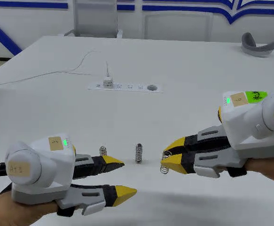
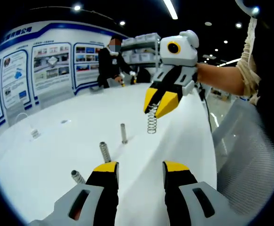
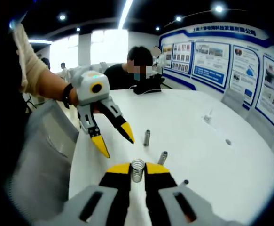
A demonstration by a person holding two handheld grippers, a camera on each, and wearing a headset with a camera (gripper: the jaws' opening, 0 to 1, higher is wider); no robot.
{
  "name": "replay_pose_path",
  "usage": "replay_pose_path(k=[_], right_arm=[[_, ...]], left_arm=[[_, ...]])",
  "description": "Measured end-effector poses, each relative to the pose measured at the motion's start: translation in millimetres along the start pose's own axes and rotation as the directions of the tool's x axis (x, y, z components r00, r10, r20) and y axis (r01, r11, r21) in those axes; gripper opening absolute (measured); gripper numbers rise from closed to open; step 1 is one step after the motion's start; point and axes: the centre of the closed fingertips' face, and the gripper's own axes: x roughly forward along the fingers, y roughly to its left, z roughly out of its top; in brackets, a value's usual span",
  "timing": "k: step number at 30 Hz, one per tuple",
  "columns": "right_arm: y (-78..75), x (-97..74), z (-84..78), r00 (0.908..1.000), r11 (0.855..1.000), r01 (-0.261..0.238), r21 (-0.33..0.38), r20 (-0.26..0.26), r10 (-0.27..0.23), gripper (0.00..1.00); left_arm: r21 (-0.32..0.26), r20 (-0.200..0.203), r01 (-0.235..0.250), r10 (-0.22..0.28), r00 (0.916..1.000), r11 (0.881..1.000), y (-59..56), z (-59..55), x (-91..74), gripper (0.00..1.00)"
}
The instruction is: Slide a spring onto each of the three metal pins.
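Right tongs at the right of the head view, clamped shut on a spring, coil hanging below the yellow tips and clear of the counter. Left tongs at lower left, spread wide, holding nothing. From the left gripper view, three pins in a row running up from the bottom left: nearest pin and middle pin already wearing coils, farthest pin bare, just left of and below the hanging spring. Looks like the last of the three, with only the threading left.

To do it well:

- Bring the spring's lower end over the top of the farthest pin before going down.
- Keep the coil upright. Gripped towards its upper end, by the look of it, so likely to swing. Move slowly and let it settle.
- Check alignment in the right gripper view, with the open ring of the coil at centre bottom between the tips and the bare pin low to its right.
- Lower gently with the pin running up inside the coil, then ease the grip and let the spring drop.
- Avoid squeezing harder: risk of bending a thin spring or popping it out sideways.
- Hold the left tongs back from the row, off the two dressed pins, ready to steady the coil if needed.
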Motion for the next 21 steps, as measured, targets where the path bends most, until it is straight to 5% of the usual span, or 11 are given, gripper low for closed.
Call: replay_pose_path(k=[21], right_arm=[[-25.3, -9.4, -0.8, 0.9966, 0.996, 0.082, 0.027, 0.012, -0.082, 0.12]], left_arm=[[-0.080, 0.029, -0.108, 0.110, 0.9935, 0.991, 20.2, -13.0, -28.7, 0.46]])
